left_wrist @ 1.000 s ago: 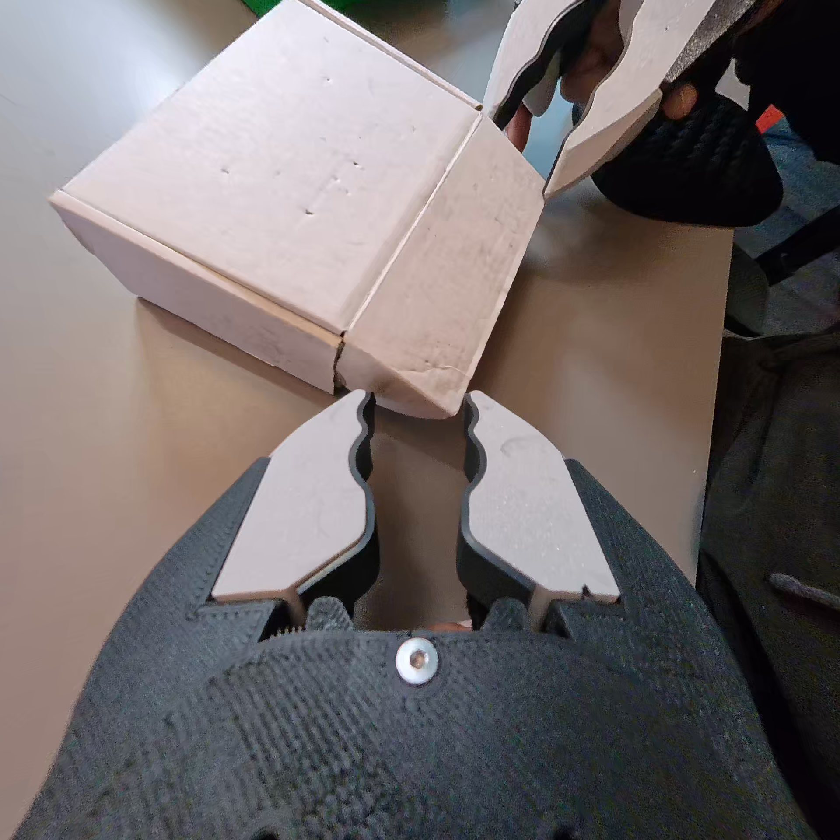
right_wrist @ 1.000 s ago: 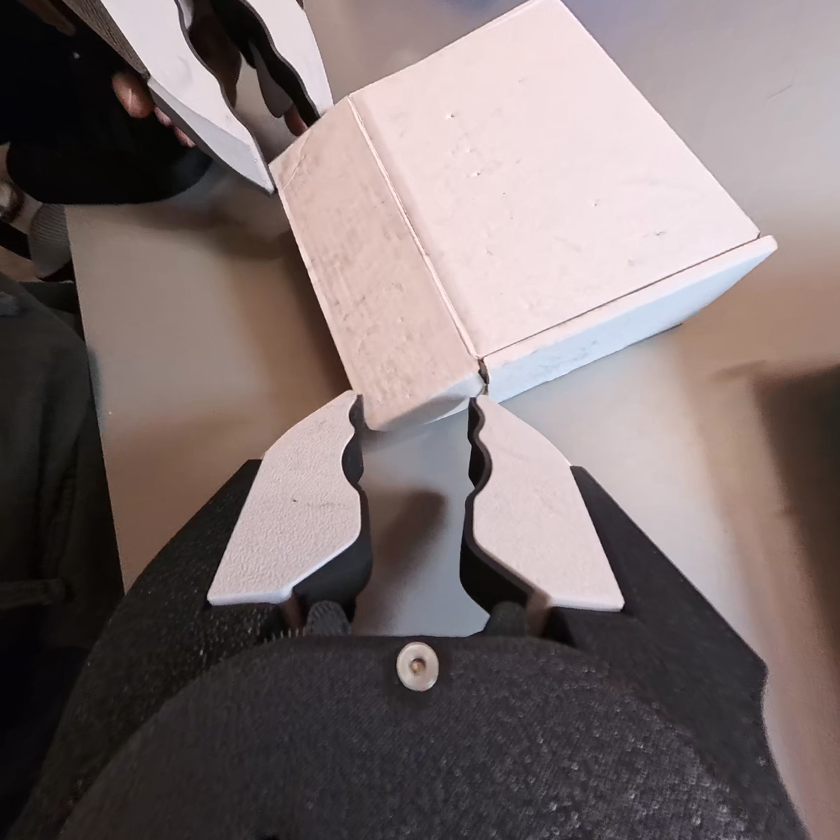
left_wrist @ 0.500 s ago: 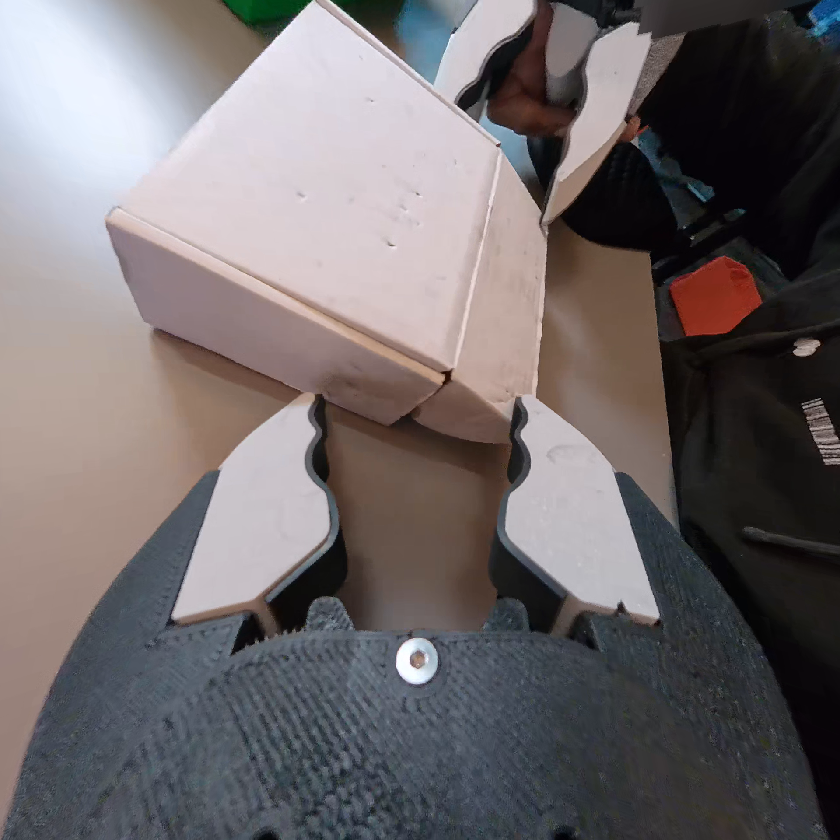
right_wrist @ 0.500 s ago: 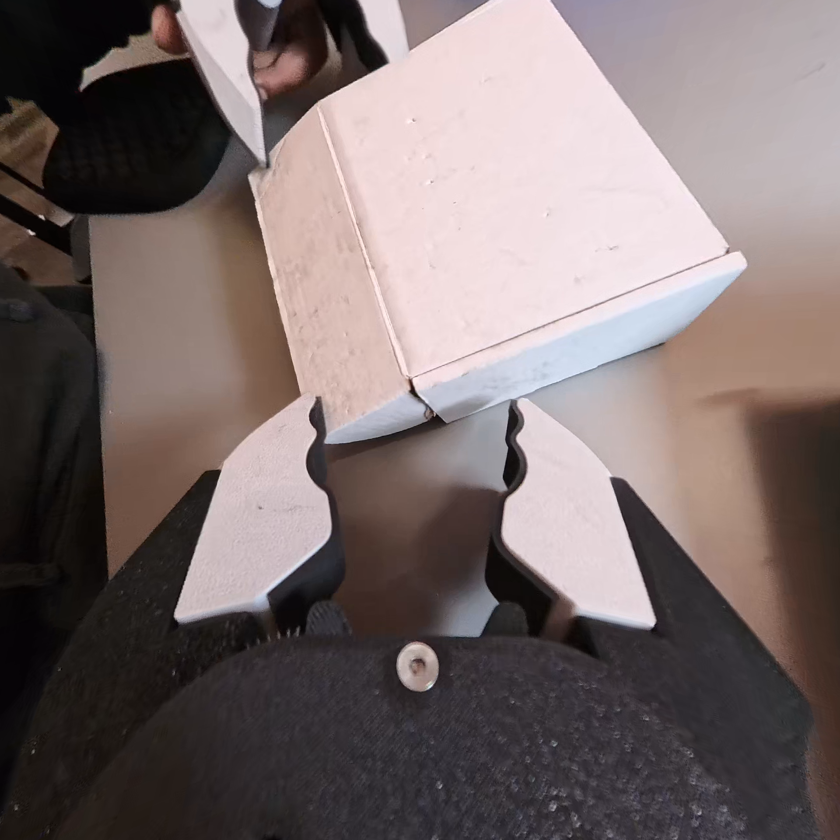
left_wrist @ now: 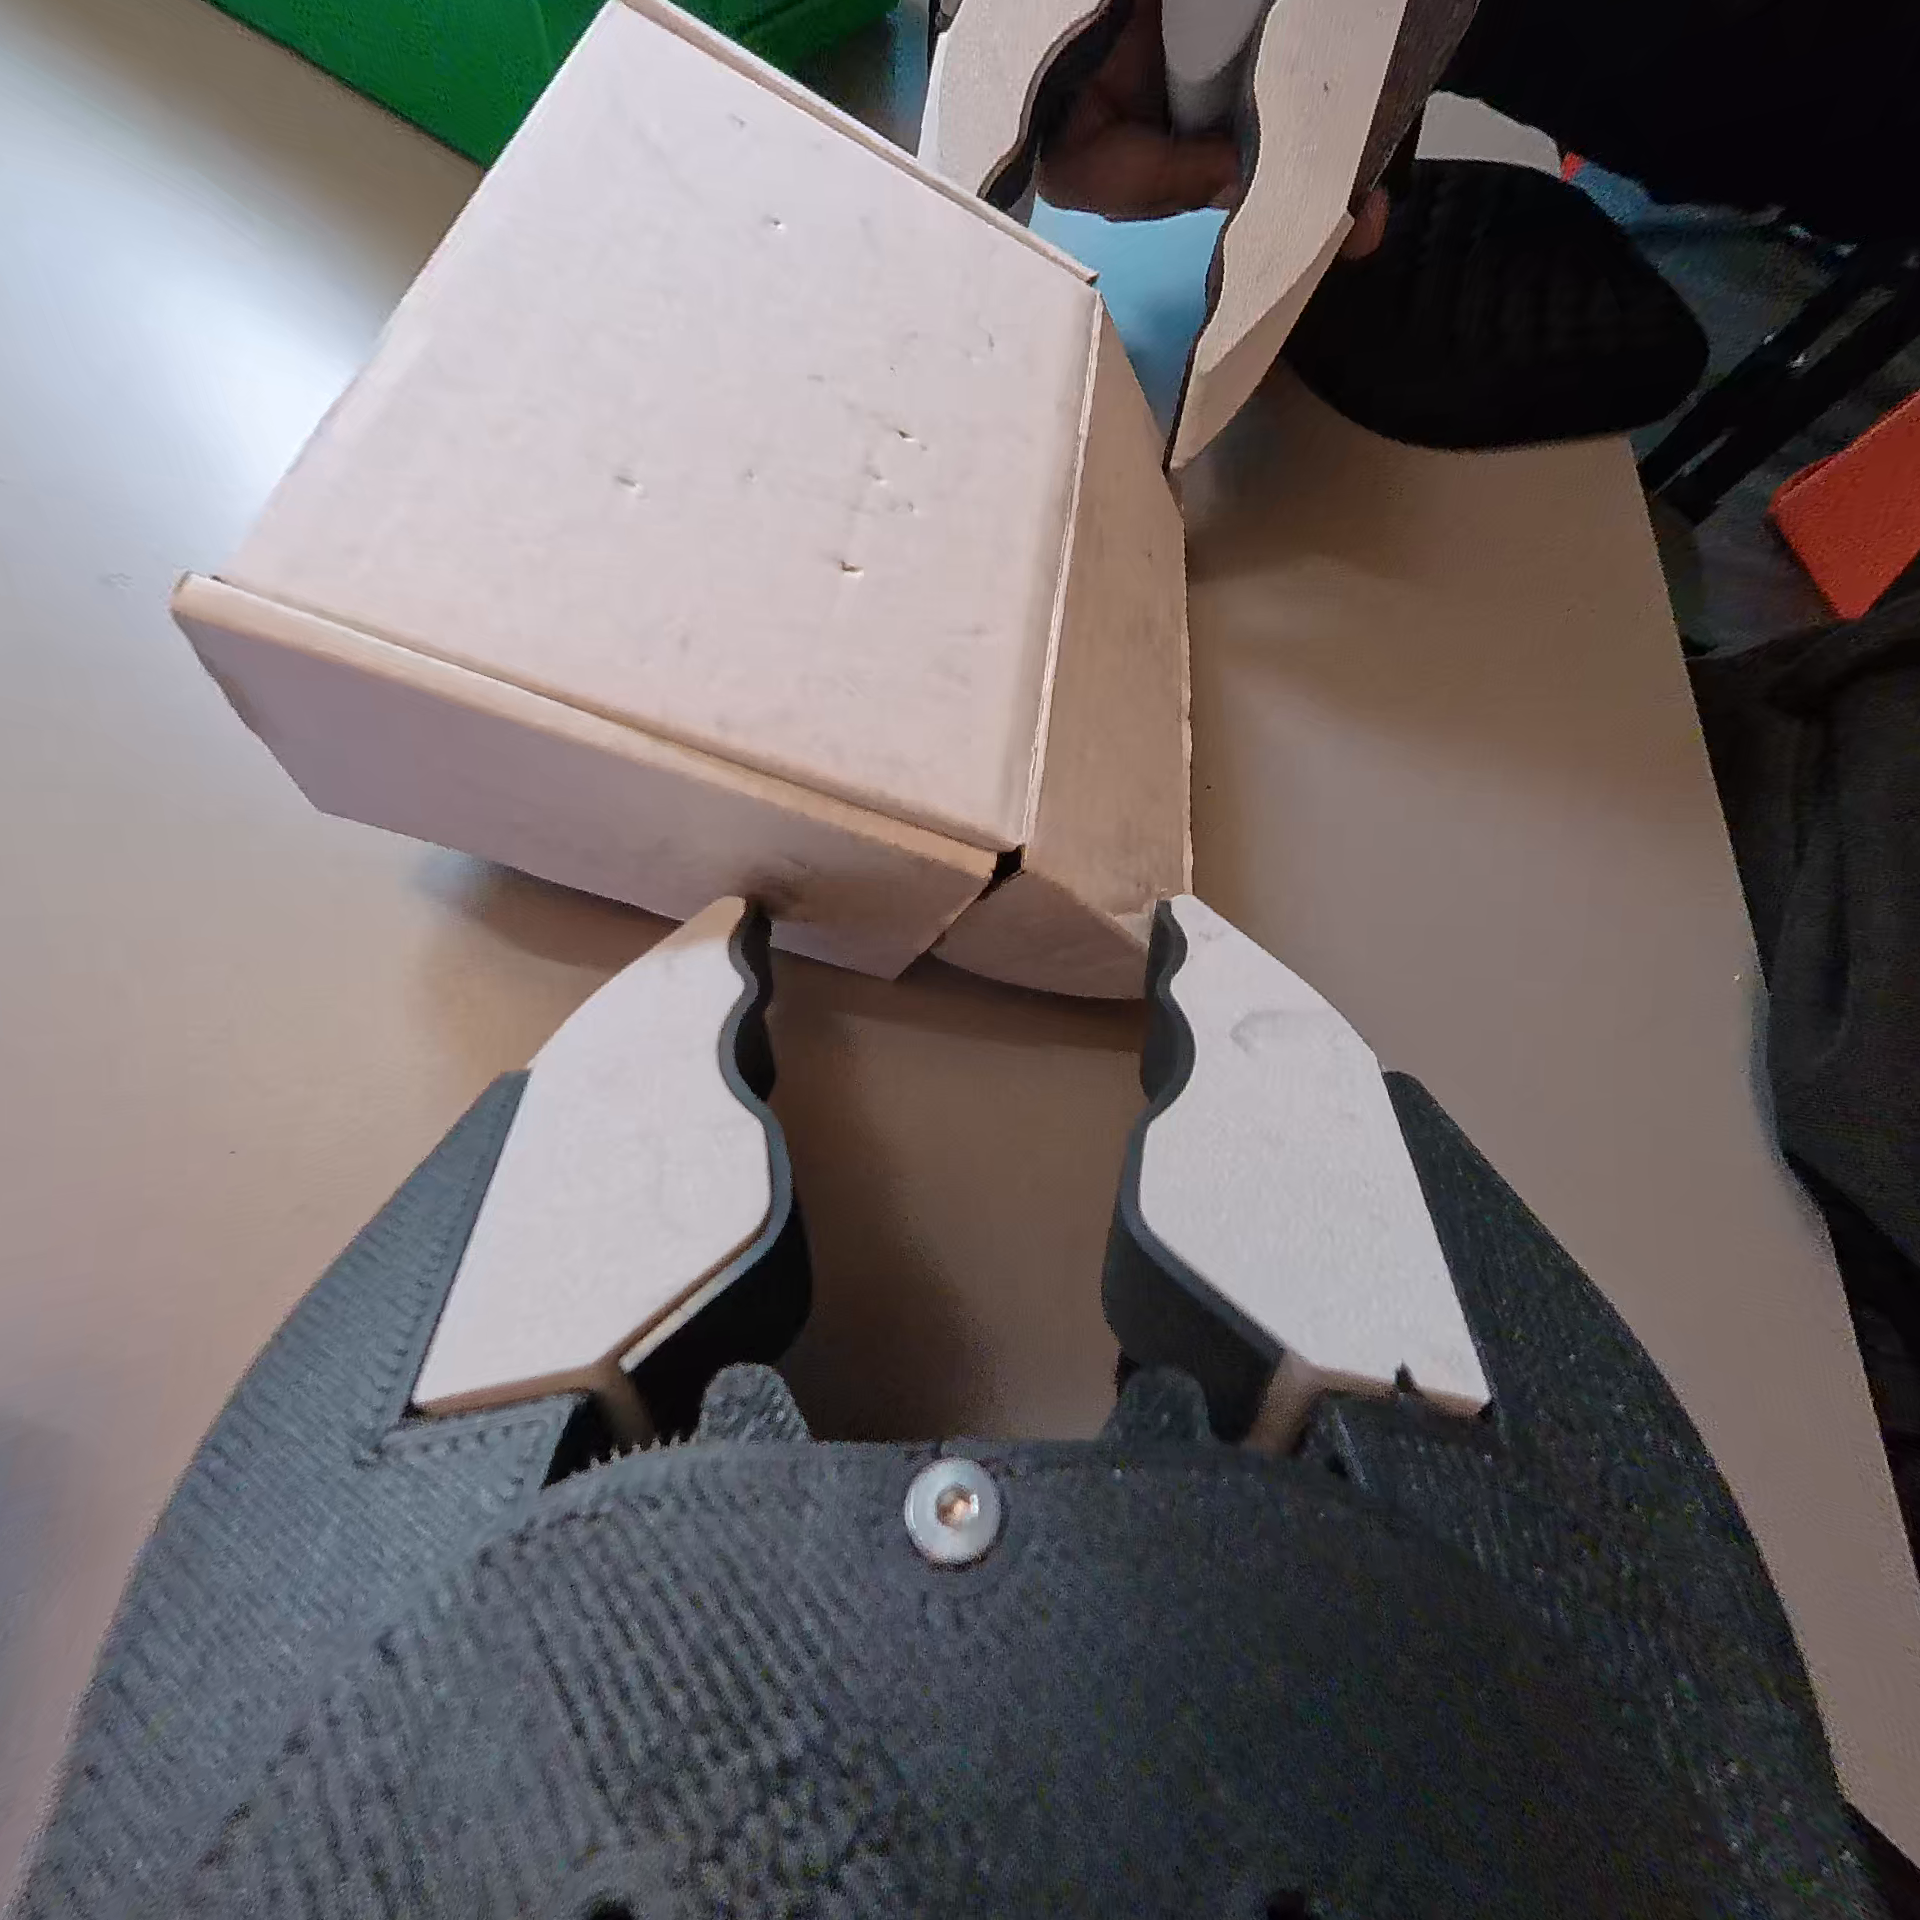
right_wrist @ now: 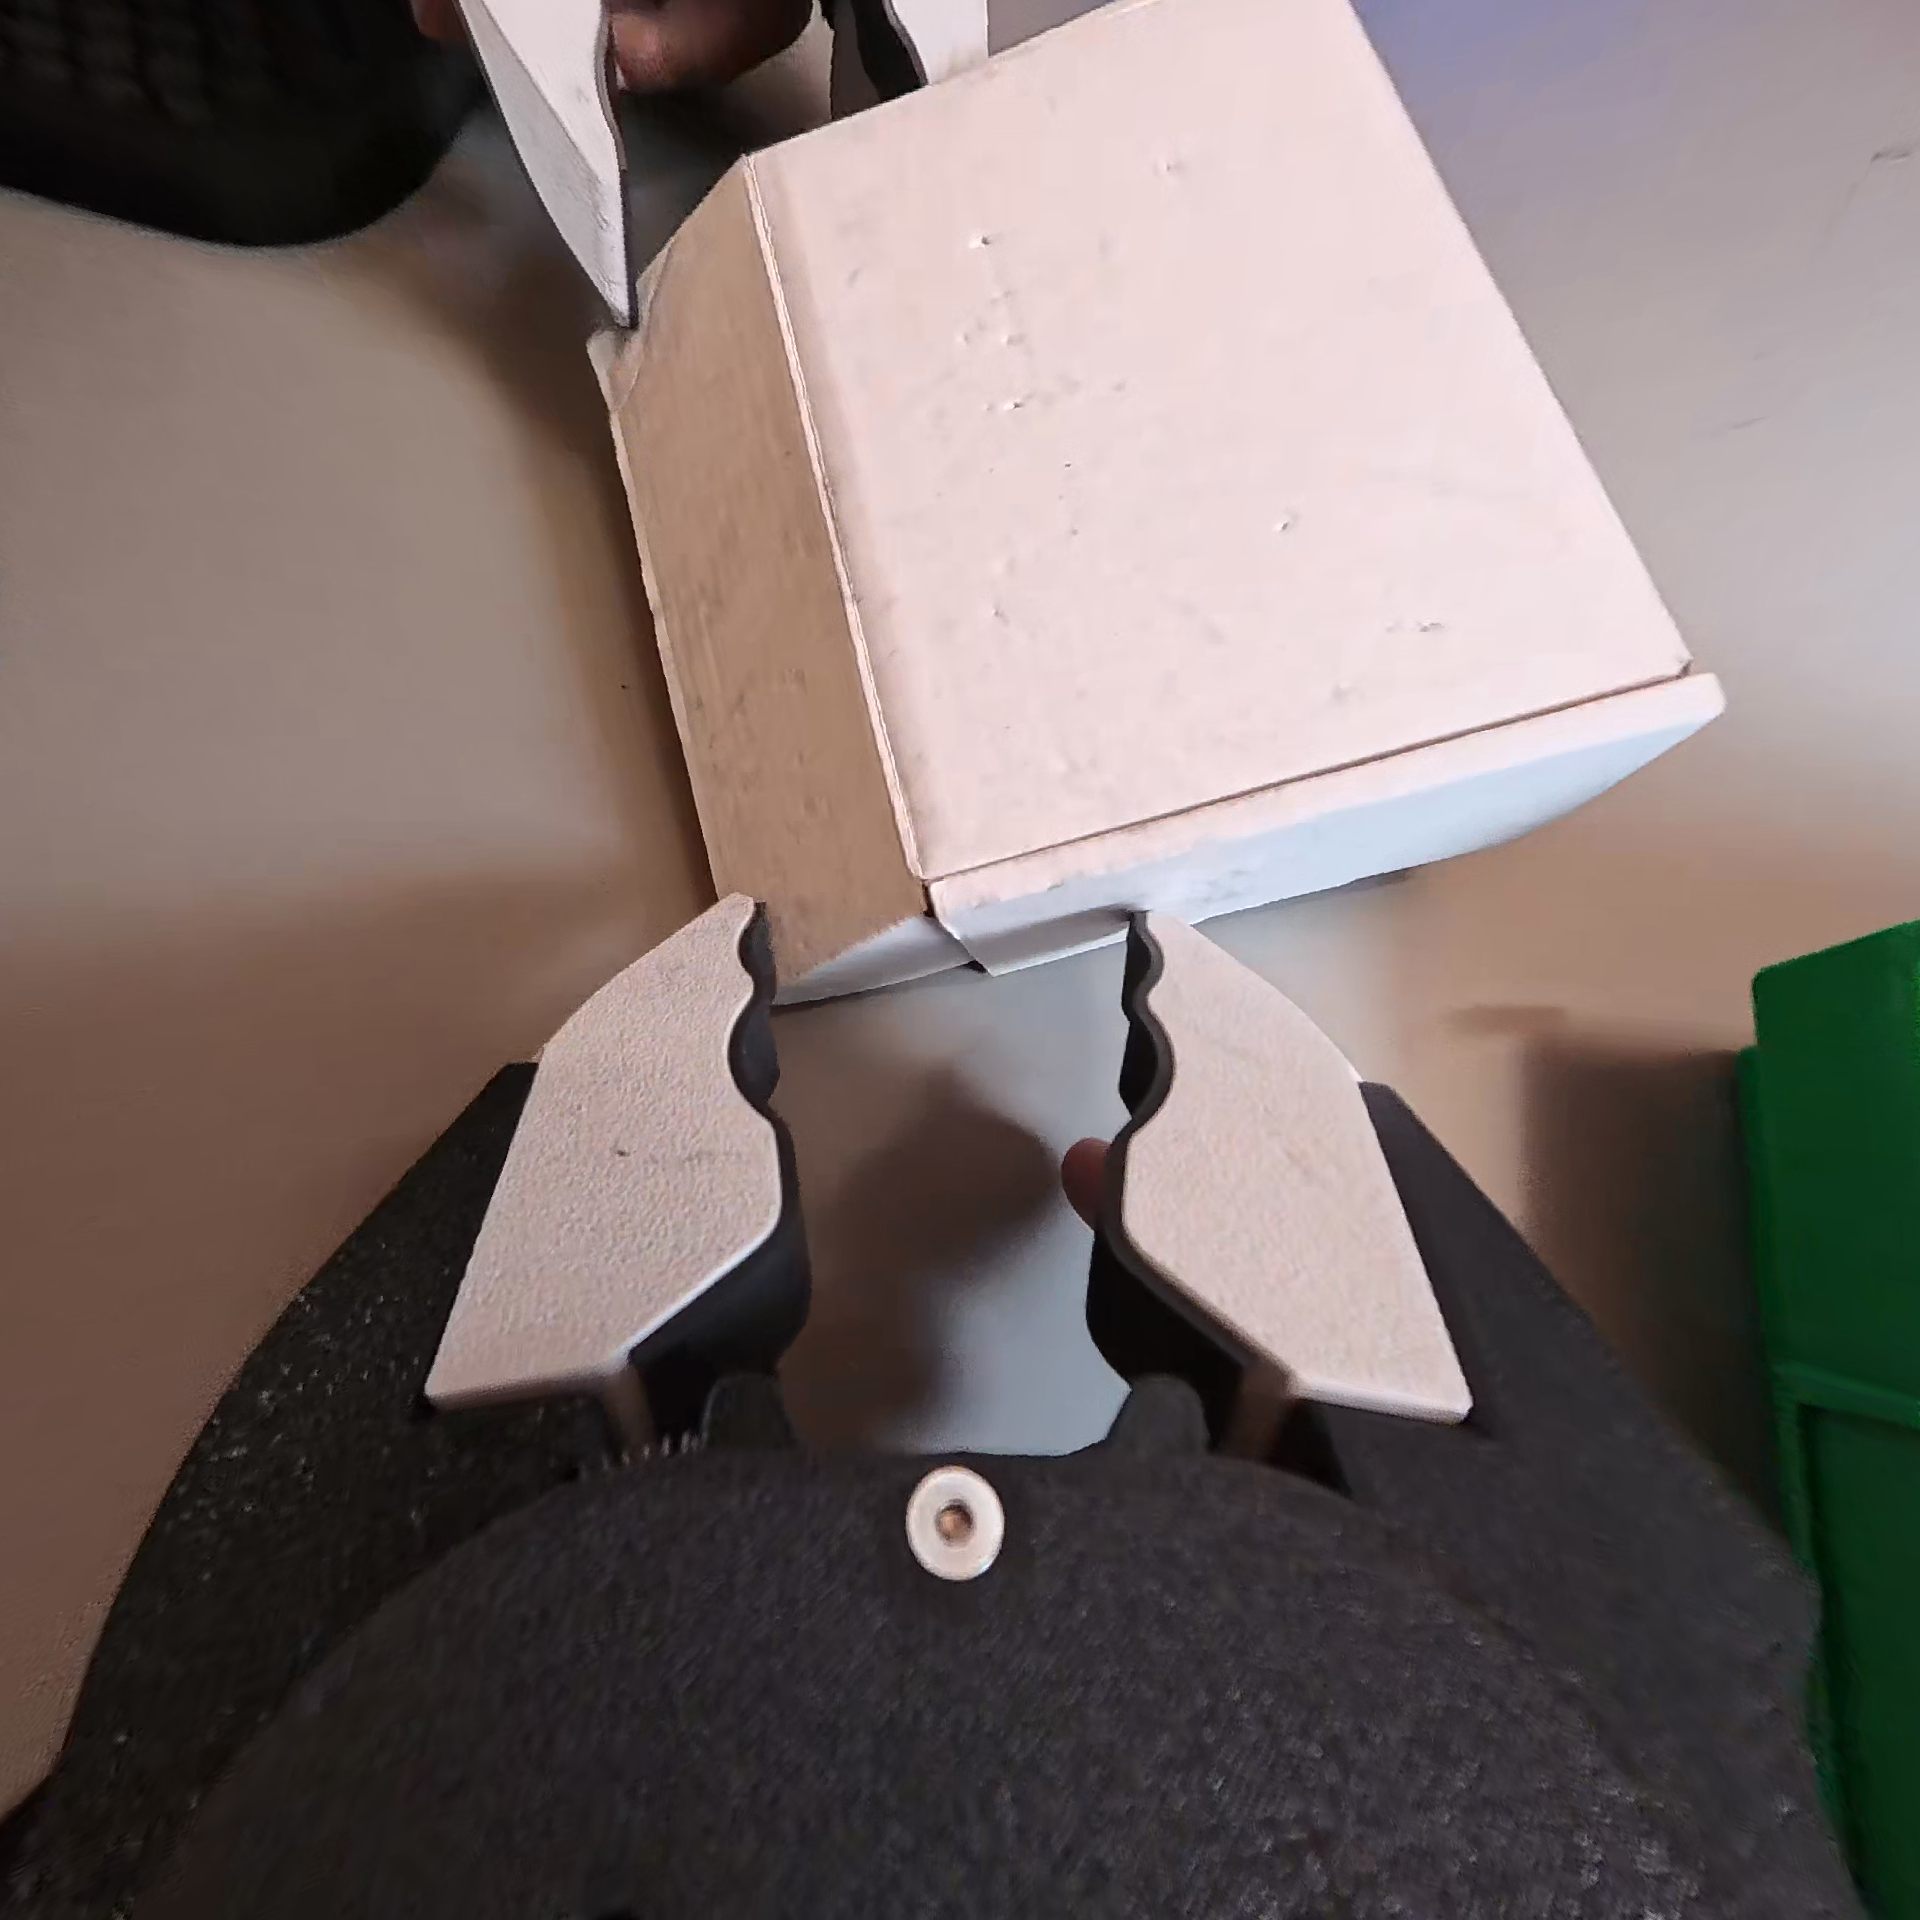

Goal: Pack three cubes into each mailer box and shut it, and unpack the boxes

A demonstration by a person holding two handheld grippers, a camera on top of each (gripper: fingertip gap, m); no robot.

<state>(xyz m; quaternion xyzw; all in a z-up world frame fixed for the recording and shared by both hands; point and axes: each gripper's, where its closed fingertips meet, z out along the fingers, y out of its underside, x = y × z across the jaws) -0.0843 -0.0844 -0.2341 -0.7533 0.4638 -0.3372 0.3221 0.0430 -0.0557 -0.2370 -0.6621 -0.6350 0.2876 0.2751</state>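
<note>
A white cardboard mailer box (left_wrist: 707,499) sits on the tan table with its lid down. The lid's front flap (left_wrist: 1122,675) hangs along the front wall on the side facing the person. My left gripper (left_wrist: 956,914) is open, its fingertips straddling the box's near front corner. My right gripper (right_wrist: 945,920) is open at the opposite front corner of the box (right_wrist: 1195,468), one fingertip on each side of it. Each gripper shows beyond the box in the other's view: the right gripper (left_wrist: 1091,322), and a finger of the left (right_wrist: 561,135). No cubes show.
A green bin stands past the box (left_wrist: 499,62) and also shows beside my right gripper (right_wrist: 1849,1351). The table's edge (left_wrist: 1704,831) runs close to the box's front, with a person's dark clothing beyond it. An orange-red block (left_wrist: 1860,520) lies off the table. The left gripper's tips are roughly 15 centimetres from the right gripper's.
Both grippers opened wider and moved in to the box's front corners. The lid's front flap swung from slanting outward to hanging down against the front.
</note>
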